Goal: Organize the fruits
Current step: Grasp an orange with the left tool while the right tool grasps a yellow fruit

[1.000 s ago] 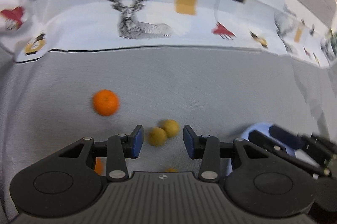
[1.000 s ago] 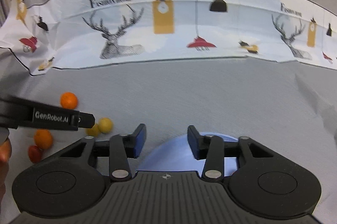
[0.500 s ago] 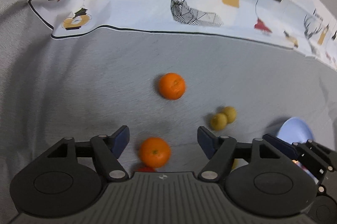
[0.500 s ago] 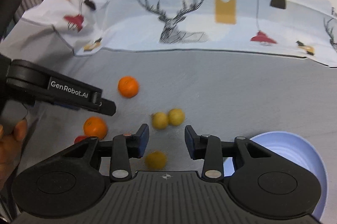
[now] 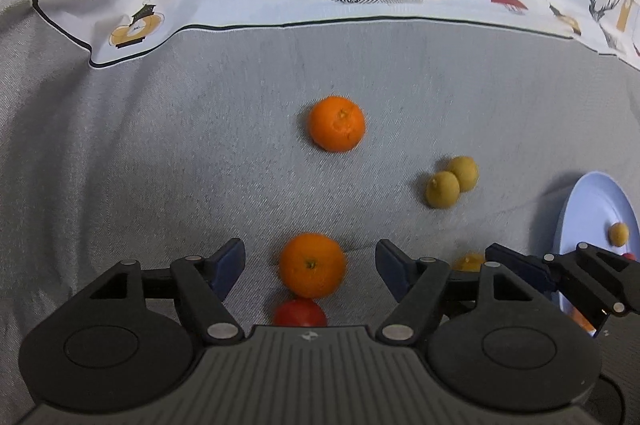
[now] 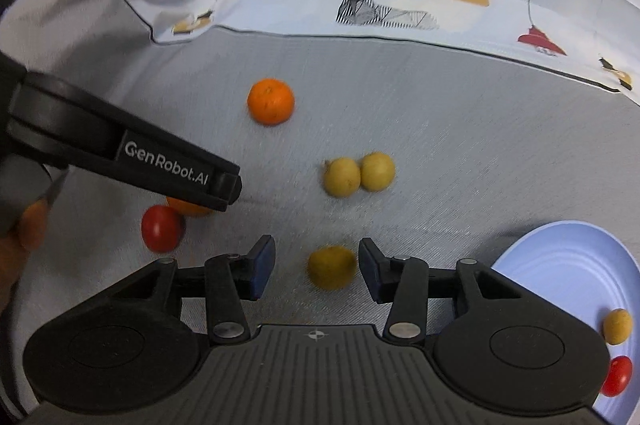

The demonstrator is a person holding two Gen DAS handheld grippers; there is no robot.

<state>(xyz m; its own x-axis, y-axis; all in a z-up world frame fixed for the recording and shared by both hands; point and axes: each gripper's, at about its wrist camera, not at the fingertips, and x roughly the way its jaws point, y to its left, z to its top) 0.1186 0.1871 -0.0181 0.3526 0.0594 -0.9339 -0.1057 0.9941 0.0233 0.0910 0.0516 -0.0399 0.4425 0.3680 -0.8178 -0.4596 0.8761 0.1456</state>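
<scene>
left gripper (image 5: 310,267) spread, an orange (image 5: 312,264) between its fingers; right gripper (image 6: 316,267) spread around a yellow fruit (image 6: 331,267), plate (image 6: 568,257) to its right.

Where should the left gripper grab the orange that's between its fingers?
Around the widest middle of the near orange, one pad on each side. It is round and sits stem-up on the cloth. The left gripper is open around it; probably come from above, avoiding the red fruit touching it.

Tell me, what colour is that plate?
Pale lavender-blue plate, clearest in the right wrist view.
</scene>
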